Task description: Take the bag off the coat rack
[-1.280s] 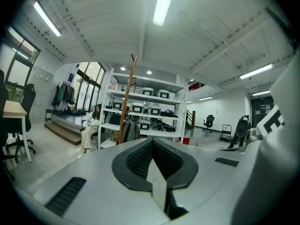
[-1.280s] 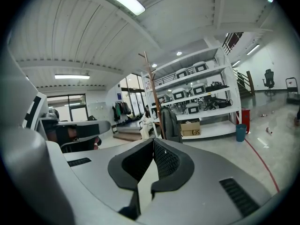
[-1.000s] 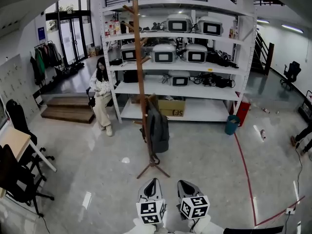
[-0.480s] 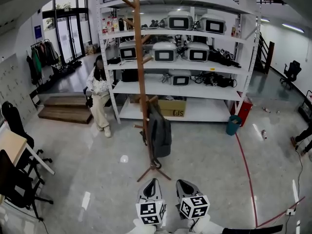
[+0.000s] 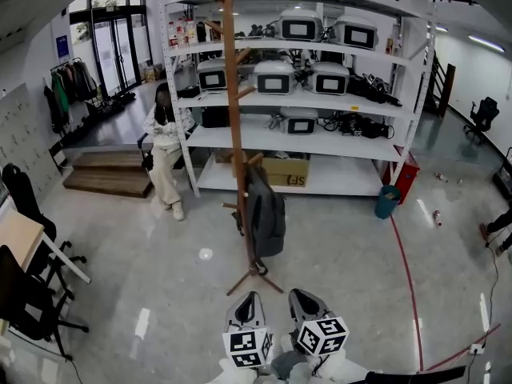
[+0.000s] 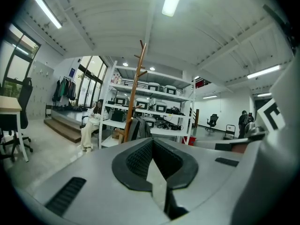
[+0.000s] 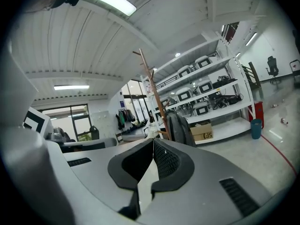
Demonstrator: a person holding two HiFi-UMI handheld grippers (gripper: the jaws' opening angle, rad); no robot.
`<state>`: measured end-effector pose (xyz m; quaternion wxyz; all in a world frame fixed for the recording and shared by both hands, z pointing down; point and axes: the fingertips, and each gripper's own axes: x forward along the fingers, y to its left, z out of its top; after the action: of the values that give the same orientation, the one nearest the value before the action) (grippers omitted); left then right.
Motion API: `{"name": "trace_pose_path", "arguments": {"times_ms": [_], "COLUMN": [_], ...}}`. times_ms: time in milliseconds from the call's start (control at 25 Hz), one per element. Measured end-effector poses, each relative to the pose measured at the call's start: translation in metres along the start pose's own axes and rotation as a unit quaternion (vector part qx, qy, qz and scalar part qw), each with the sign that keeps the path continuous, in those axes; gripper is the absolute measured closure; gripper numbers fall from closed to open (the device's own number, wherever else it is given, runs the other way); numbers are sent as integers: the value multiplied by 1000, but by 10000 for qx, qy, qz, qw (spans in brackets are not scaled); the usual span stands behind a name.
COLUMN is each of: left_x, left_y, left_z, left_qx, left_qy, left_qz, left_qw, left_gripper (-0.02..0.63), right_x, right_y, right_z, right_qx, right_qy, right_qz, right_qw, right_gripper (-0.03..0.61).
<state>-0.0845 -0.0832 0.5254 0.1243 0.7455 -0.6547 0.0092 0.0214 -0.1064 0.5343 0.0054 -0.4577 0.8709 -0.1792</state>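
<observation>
The bag point(image 5: 265, 214) is a dark grey, soft-sided backpack, rounded at the top, hanging from a low peg of the coat rack point(image 5: 233, 94) at the centre of the head view. The rack is a slim, upright wooden pole with short angled pegs up its length and splayed feet on the glossy, pale floor point(image 5: 344, 246).

Both grippers sit at the bottom centre of the head view, well apart from the bag. The left gripper point(image 5: 246, 304) and the right gripper point(image 5: 306, 301) are smooth grey shells with black, cross-hatched rubber pads. In each gripper view the pads meet at the tips with nothing between them: left gripper point(image 6: 151, 142), right gripper point(image 7: 153, 142).

Behind the rack a white metal shelving unit point(image 5: 400, 102) fills the upper middle of the frame. Its shelves carry boxy grey-and-white devices with dark screens and tangles of black cable, and the lowest shelf holds a brown cardboard box point(image 5: 284, 171). A teal cylindrical bin point(image 5: 386, 202) stands on the floor by the unit's right leg; what is in it cannot be seen. A person point(image 5: 166, 146) in pale clothes sits at the unit's left end, beside wooden steps point(image 5: 108, 176). A thin red line point(image 5: 404, 270) curves across the floor at the right
</observation>
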Motion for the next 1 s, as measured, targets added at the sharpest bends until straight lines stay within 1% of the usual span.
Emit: {"name": "trace_pose_path", "arguments": {"times_ms": [360, 720, 1000], "left_x": [34, 78, 121], "left_y": [11, 20, 21], "left_z": [8, 24, 40], "left_qx": [25, 12, 49], "left_qy": [-46, -45, -113], "left_qz": [127, 245, 299], "left_qw": [9999, 9997, 9995], "left_gripper": [626, 626, 626], "right_x": [42, 85, 118], "right_y": [-13, -27, -53], "right_z": [16, 33, 51], "right_qx": [-24, -58, -79], "right_qy": [-50, 86, 105], "right_qz": [201, 423, 423], "right_qw": [9998, 9991, 9990], "right_gripper": [566, 566, 566]}}
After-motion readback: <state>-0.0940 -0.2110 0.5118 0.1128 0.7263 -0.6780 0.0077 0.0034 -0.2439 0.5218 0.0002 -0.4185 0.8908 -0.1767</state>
